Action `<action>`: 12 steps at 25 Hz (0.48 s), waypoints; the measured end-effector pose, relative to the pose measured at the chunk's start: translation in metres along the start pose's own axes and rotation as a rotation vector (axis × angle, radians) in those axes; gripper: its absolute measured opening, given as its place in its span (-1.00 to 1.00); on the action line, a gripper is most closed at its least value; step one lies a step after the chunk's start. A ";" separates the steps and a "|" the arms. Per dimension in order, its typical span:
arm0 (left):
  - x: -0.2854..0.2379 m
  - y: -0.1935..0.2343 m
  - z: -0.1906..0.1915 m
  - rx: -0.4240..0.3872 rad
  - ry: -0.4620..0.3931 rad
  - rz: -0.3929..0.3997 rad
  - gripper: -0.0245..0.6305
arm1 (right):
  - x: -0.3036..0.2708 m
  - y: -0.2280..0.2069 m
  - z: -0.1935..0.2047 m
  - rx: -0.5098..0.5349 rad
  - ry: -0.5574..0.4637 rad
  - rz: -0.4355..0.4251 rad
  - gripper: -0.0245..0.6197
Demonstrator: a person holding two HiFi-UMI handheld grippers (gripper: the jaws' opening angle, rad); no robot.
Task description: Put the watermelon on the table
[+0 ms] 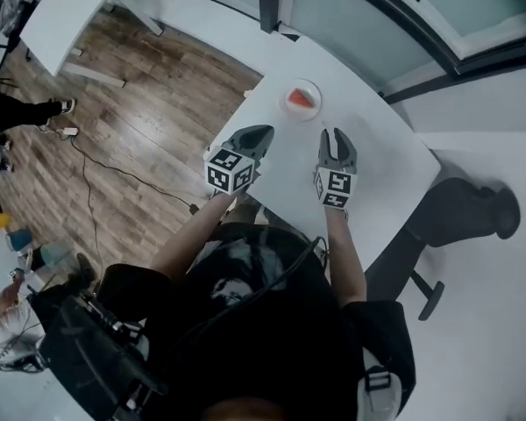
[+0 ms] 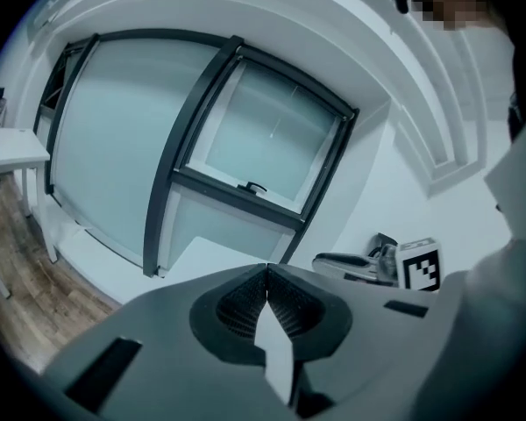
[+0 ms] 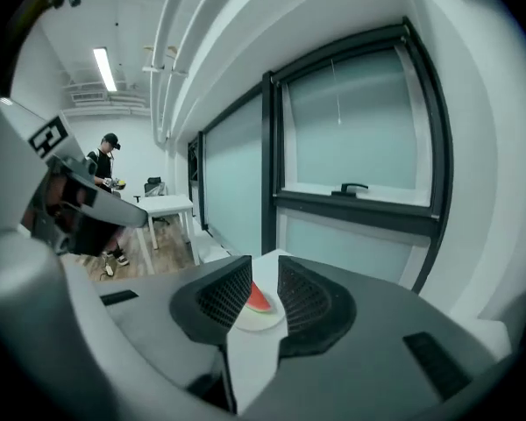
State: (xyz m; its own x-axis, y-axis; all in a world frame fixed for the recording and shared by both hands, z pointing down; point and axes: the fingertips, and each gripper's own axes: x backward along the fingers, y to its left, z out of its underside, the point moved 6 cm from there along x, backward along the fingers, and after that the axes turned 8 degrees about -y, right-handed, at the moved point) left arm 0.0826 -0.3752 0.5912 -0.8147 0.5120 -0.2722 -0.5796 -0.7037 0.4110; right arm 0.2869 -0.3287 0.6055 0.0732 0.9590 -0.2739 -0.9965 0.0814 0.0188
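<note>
A red watermelon slice [image 1: 302, 99] lies on a small white plate [image 1: 311, 89] near the far end of the white table [image 1: 377, 156]. My left gripper [image 1: 265, 132] hovers over the table's left edge, short of the plate, with its jaws shut and nothing in them [image 2: 266, 270]. My right gripper [image 1: 335, 132] hangs to the right of the plate, open and holding nothing. In the right gripper view, the watermelon slice [image 3: 258, 299] and its plate [image 3: 265, 320] show beyond the gap between the jaws of the right gripper [image 3: 264, 261], well apart from the pads.
A dark office chair [image 1: 460, 209] stands right of the table. Wooden floor [image 1: 149, 121] with a cable lies to the left, and another white desk [image 1: 66, 16] at far left. A window wall [image 3: 351, 147] rises behind the table. A person in black [image 3: 105, 178] stands far back.
</note>
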 end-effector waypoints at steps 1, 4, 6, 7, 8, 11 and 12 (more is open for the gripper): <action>0.006 -0.008 -0.005 -0.034 -0.012 -0.001 -0.91 | 0.018 0.006 -0.012 -0.006 -0.033 0.003 -0.64; 0.020 -0.036 -0.024 -0.150 -0.071 0.001 -0.91 | 0.062 0.018 -0.042 -0.047 -0.122 0.039 -0.83; 0.025 -0.058 -0.030 -0.199 -0.101 0.030 -0.91 | 0.085 0.024 -0.052 -0.087 -0.152 0.047 -0.87; 0.027 -0.068 -0.029 -0.205 -0.106 0.055 -0.91 | 0.095 0.030 -0.054 -0.101 -0.158 0.035 -0.89; 0.028 -0.078 -0.027 -0.205 -0.105 0.081 -0.91 | 0.102 0.036 -0.054 -0.102 -0.156 0.019 -0.89; 0.030 -0.095 -0.017 -0.218 -0.082 0.117 -0.91 | 0.116 0.049 -0.053 -0.070 -0.138 -0.014 -0.89; 0.031 -0.098 -0.016 -0.225 -0.075 0.117 -0.91 | 0.118 0.048 -0.053 -0.068 -0.137 -0.015 -0.89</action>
State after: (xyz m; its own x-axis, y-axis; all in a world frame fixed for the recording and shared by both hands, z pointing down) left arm 0.1134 -0.2981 0.5289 -0.8774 0.4503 -0.1656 -0.4784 -0.8477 0.2294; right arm 0.2453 -0.2256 0.5229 0.0883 0.9863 -0.1395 -0.9953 0.0820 -0.0510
